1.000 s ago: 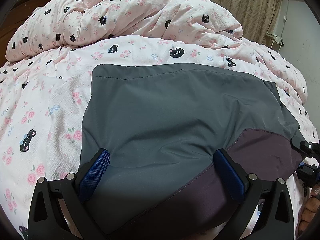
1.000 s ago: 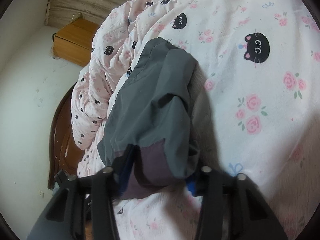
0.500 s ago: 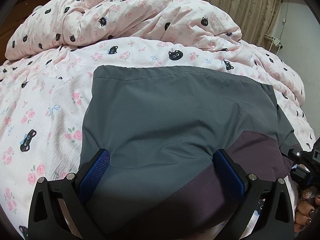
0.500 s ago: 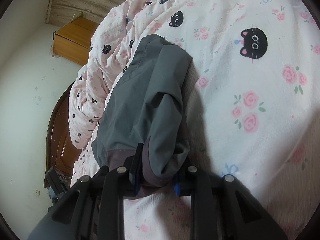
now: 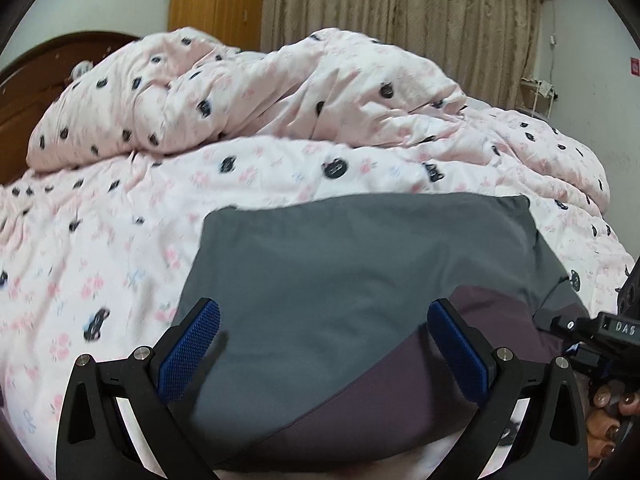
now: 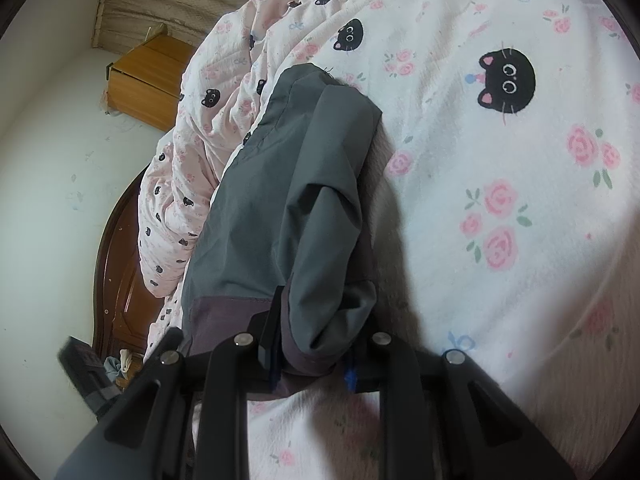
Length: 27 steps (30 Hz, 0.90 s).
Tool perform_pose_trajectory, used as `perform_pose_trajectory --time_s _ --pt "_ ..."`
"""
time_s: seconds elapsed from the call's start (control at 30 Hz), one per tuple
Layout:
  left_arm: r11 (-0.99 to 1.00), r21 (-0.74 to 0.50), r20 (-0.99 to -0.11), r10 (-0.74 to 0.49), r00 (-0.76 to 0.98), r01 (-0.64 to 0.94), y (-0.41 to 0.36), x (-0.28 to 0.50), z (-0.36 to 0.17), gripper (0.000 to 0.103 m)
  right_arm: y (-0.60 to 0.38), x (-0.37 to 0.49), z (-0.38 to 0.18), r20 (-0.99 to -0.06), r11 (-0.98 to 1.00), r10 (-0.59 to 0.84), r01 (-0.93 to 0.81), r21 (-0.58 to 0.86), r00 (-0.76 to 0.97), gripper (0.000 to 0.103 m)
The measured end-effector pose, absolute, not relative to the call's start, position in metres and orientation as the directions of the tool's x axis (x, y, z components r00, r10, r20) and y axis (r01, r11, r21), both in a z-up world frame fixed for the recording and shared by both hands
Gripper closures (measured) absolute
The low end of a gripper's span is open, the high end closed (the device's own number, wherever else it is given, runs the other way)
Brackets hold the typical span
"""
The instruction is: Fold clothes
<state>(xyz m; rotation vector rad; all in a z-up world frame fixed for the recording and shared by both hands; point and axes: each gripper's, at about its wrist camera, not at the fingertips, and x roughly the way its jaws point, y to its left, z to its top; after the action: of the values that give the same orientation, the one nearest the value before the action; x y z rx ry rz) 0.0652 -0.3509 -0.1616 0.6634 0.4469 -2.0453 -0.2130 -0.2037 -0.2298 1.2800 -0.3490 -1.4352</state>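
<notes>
Pink cat-print bedding [image 5: 280, 184] carries the grey-and-maroon garment [image 5: 360, 272], thin, limp and probably light, best pinched at hems or corners: right gripper [image 6: 310, 364] clamps its near maroon hem, left gripper [image 5: 324, 344] gapes above it.

Cat-print quilt [image 5: 280, 92], curtain [image 5: 400, 20], wooden cabinet [image 6: 148, 80]

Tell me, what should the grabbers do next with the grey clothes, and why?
Probably lift: the right gripper pinches the folded end of the grey garment, which lies on the bed cover, while the left gripper stands open above it.
</notes>
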Motion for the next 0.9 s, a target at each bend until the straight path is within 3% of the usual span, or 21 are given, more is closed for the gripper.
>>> perform_pose_trajectory --time_s 0.2,0.33,0.47,0.9 --pt "-0.5 -0.015 -0.649 -0.654 -0.389 0.866 -0.368 0.033 -0.16 0.0 -0.205 -0.214 -0.231 -0.495 -0.329 -0.841 0.521 0.788 0.218 0.081" --pt "-0.491 -0.023 -0.734 -0.583 -0.347 0.871 -0.382 0.021 -0.188 0.0 -0.205 -0.213 -0.23 -0.496 -0.328 -0.841 0.522 0.787 0.219 0.081" --pt "-0.493 -0.041 -0.759 -0.55 -0.348 0.869 -0.387 0.019 -0.202 0.0 -0.207 -0.213 -0.229 -0.498 -0.329 -0.839 0.524 0.785 0.219 0.081" --pt "-0.498 -0.013 -0.735 -0.583 -0.346 0.867 -0.365 0.028 -0.186 0.0 -0.208 -0.212 -0.231 -0.495 -0.327 -0.84 0.523 0.788 0.221 0.081"
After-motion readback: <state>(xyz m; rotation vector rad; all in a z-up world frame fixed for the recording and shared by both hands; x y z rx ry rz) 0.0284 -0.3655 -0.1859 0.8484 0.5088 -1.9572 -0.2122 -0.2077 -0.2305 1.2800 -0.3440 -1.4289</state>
